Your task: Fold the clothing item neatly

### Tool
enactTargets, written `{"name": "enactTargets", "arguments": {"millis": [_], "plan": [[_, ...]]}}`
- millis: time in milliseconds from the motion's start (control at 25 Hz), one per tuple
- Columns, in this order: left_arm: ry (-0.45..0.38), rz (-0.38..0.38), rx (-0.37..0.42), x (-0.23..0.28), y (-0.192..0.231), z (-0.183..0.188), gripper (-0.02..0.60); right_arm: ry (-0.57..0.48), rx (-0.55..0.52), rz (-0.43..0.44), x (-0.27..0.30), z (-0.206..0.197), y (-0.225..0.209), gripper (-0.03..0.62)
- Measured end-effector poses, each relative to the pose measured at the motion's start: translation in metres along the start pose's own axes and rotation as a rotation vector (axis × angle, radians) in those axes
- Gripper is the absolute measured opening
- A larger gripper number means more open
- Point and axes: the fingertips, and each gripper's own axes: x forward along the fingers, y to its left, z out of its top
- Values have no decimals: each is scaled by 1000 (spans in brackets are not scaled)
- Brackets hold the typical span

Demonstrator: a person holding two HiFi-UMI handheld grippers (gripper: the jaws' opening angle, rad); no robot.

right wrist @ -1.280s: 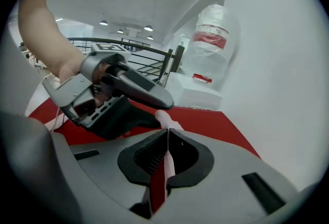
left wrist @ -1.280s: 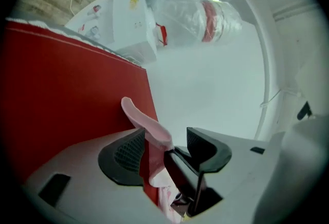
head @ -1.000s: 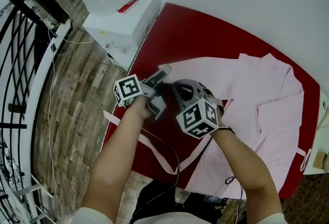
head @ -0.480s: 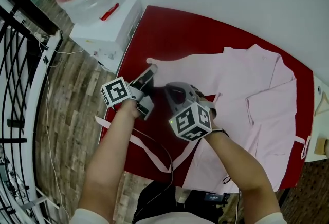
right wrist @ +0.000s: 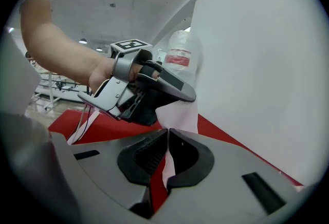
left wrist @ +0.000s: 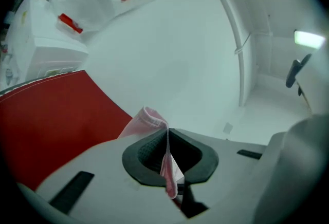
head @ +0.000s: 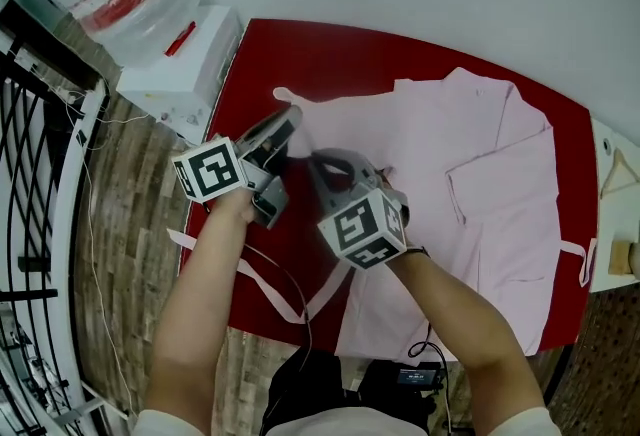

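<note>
Red table (head: 300, 54) beside a white wall carries the pink robe (head: 480, 184), spread toward its right edge; light, limp cloth, best pinched at hems; left gripper (left wrist: 167, 148) clamps the cuff (left wrist: 149, 117); right gripper (right wrist: 166, 148) clamps the sleeve (head: 340, 114) further in.

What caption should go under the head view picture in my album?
The left tongs and right tongs pinch one sleeve of the pink robe over the red table.

Grey left gripper (head: 288, 114) and right gripper (head: 313, 160), black-and-white marker cubes (head: 210, 169); seemingly white sleeves (head: 160, 421).
</note>
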Motion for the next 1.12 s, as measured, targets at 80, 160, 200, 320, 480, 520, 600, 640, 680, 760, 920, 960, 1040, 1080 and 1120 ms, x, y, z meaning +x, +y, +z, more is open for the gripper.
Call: {"name": "enactTargets", "arguments": {"millis": [80,160,200,320,480,520,600,640,680,760,920,960,1040,1080,1120], "plan": [[20,-9,35,13,-20,-1,15,-25,36,-21,-15,4,-10,23],[44,-22,77,28,-42,-4,15,-52,73,-45,-32,6,-22,23],[58,-28,98,35,-52,-7,15,-65,95,-58,-42,5,-28,23],[99,-56,147,61,-84,-20,15,-93,173,-100,-70,1,-47,23],[145,-107,190,92,-125,-42,15,-114,262,-155,-110,-12,-71,23],[156,-118,200,99,-134,-48,15,-120,282,-168,-120,-15,-76,23],[176,-142,216,114,-152,-59,14,-132,316,-195,-139,-22,-87,23],[187,-154,225,122,-161,-65,14,-138,335,-208,-148,-25,-92,23],[200,-165,234,129,-169,-71,15,-143,354,-221,-157,-29,-97,23],[233,-185,247,144,-184,-86,15,-150,392,-244,-175,-38,-105,23],[325,-218,277,176,-208,-127,15,-144,465,-291,-204,-66,-120,23],[352,-222,291,183,-211,-139,15,-139,486,-303,-210,-75,-123,23],[402,-221,322,197,-216,-163,15,-127,531,-323,-220,-97,-129,23],[426,-216,336,203,-216,-175,15,-117,555,-329,-225,-109,-131,23],[448,-211,347,210,-217,-187,15,-104,578,-334,-230,-120,-133,23]]}}
